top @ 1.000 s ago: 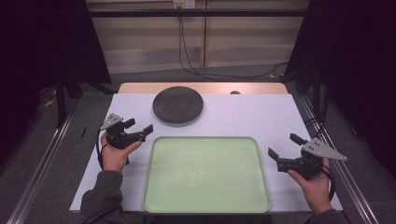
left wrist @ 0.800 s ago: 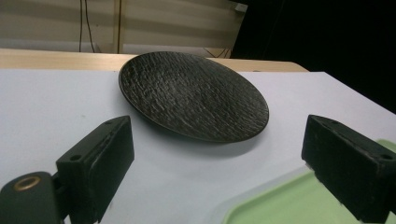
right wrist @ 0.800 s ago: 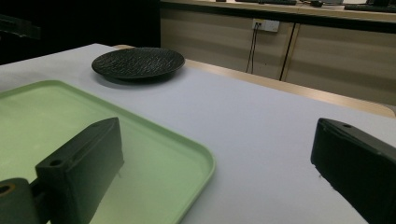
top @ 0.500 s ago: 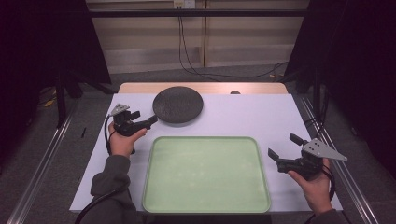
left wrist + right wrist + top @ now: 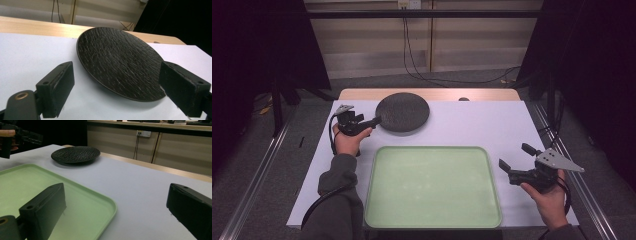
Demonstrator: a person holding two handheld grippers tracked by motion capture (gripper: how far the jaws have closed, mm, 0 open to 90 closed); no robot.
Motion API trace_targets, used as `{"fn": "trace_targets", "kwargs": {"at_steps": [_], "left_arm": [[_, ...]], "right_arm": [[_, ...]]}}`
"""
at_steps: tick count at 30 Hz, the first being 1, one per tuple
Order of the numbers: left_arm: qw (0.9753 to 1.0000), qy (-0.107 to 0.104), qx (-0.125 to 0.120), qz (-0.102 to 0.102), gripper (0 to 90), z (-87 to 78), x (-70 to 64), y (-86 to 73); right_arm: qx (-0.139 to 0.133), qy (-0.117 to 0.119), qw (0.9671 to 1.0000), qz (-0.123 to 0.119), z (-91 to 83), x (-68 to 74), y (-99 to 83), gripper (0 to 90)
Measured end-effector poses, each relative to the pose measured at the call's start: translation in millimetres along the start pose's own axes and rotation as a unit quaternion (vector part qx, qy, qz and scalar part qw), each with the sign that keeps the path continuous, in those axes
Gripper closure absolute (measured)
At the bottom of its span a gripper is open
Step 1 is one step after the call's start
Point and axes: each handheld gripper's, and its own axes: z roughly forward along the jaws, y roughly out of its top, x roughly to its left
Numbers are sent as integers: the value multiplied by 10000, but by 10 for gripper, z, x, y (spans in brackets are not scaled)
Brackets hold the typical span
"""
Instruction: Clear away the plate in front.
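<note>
A dark, rough-textured round plate (image 5: 402, 113) lies flat at the far middle of the white desk (image 5: 472, 125), not yet gripped or lifted. The left claw (image 5: 373, 121), jaws spread, sits at its near-left rim, seemingly poised to take it. The green tray (image 5: 432, 186) lies bare; the right claw (image 5: 516, 163), spread, hovers beside it.

I'm working in a lab test bay. Black curtains (image 5: 257, 45) flank my worktop (image 5: 492, 125). Cables (image 5: 412, 55) hang from a wall socket (image 5: 408, 4).

Black ridged plate (image 5: 402, 112) — pale green tray (image 5: 432, 187) — white table (image 5: 492, 127)
</note>
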Motion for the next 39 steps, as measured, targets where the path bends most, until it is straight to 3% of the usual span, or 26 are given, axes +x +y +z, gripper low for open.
{"fn": "trace_targets", "kwargs": {"at_steps": [6, 13, 25, 28, 34, 39], "left_arm": [[10000, 63, 45, -49, 141, 104, 57, 21], [9993, 201, 92, -292, 150, 233, 127, 4], [9984, 339, 247, -370, 179, 398, 191, 26], [9980, 354, 225, -468, 198, 429, 205, 41], [9980, 410, 149, -451, 253, 467, 220, 65], [9967, 579, 184, -530, 302, 507, 227, 75]], "right_arm": [[39, 9, 10000, -12, 4, 2, -4, 21], [64, 41, 9999, -73, 20, 10, -8, 21], [22, 21, 10000, -41, 20, 7, -5, 26], [14, 40, 9999, -119, 26, 7, -8, 26], [-23, 49, 10000, -58, 20, 1, -4, 27], [-32, 82, 9999, -66, 20, 4, -3, 33]]}}
